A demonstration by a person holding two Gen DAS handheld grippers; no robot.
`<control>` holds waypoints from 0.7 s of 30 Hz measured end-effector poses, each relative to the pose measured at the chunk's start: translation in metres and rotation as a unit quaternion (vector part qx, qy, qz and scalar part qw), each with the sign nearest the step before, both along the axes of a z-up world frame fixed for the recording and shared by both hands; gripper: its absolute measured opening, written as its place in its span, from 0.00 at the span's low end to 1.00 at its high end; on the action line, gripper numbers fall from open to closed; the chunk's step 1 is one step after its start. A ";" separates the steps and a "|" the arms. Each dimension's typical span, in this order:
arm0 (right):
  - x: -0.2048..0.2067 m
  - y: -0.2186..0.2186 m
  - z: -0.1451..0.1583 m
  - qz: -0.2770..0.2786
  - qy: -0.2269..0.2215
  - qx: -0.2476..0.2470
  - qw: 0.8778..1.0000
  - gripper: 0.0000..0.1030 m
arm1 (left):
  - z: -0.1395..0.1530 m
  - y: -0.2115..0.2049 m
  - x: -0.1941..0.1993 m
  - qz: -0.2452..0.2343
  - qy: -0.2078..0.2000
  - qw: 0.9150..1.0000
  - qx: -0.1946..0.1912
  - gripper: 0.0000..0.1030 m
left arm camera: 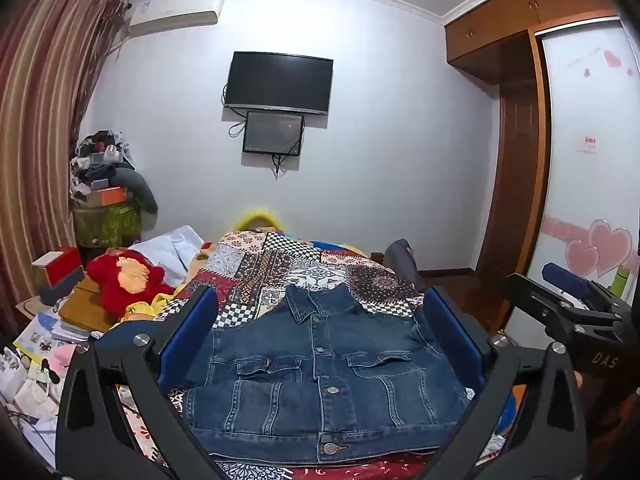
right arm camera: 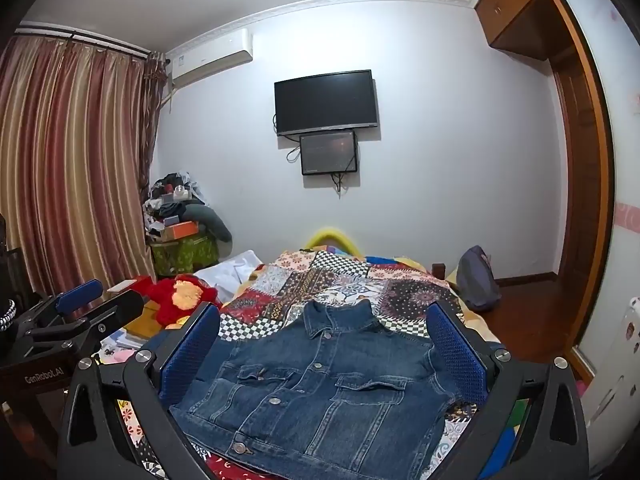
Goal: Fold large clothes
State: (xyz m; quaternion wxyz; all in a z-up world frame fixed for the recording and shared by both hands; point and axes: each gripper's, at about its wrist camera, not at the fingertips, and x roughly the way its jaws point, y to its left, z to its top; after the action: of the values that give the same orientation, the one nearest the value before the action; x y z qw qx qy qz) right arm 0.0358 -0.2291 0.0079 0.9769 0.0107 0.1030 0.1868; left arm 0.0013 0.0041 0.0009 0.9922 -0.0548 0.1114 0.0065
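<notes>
A dark blue denim jacket [left arm camera: 324, 380] lies front up and buttoned on the patchwork quilt [left arm camera: 280, 268], collar away from me, sleeves tucked out of sight. It also shows in the right wrist view [right arm camera: 320, 392]. My left gripper [left arm camera: 320, 336] hangs above the jacket, wide open and empty, its blue pads [left arm camera: 188, 336] framing the jacket's sides. My right gripper [right arm camera: 324, 344] is likewise wide open and empty above it. The right gripper shows at the left wrist view's right edge [left arm camera: 568, 292]; the left gripper shows at the right wrist view's left edge [right arm camera: 88, 304].
A red plush toy [left arm camera: 128, 280] and white cloth [left arm camera: 176, 244] lie left of the quilt. Boxes, books and papers [left arm camera: 48, 320] crowd the left side. A grey bag [right arm camera: 476, 276] sits at the bed's right. A wardrobe [left arm camera: 520, 140] stands right; a TV [left arm camera: 280, 82] hangs on the far wall.
</notes>
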 end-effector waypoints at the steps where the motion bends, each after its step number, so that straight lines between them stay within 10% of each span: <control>1: 0.000 0.000 -0.001 0.000 0.000 0.000 1.000 1.00 | 0.000 0.000 0.000 0.000 0.000 1.000 0.000 1.00; 21: 0.007 0.003 -0.002 -0.001 0.002 0.001 1.000 1.00 | 0.004 -0.003 0.000 -0.001 -0.001 1.000 0.004 1.00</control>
State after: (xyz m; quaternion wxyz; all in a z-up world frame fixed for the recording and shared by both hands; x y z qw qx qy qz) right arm 0.0429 -0.2266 0.0059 0.9768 0.0122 0.1052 0.1859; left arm 0.0013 0.0008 0.0051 0.9925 -0.0508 0.1107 0.0058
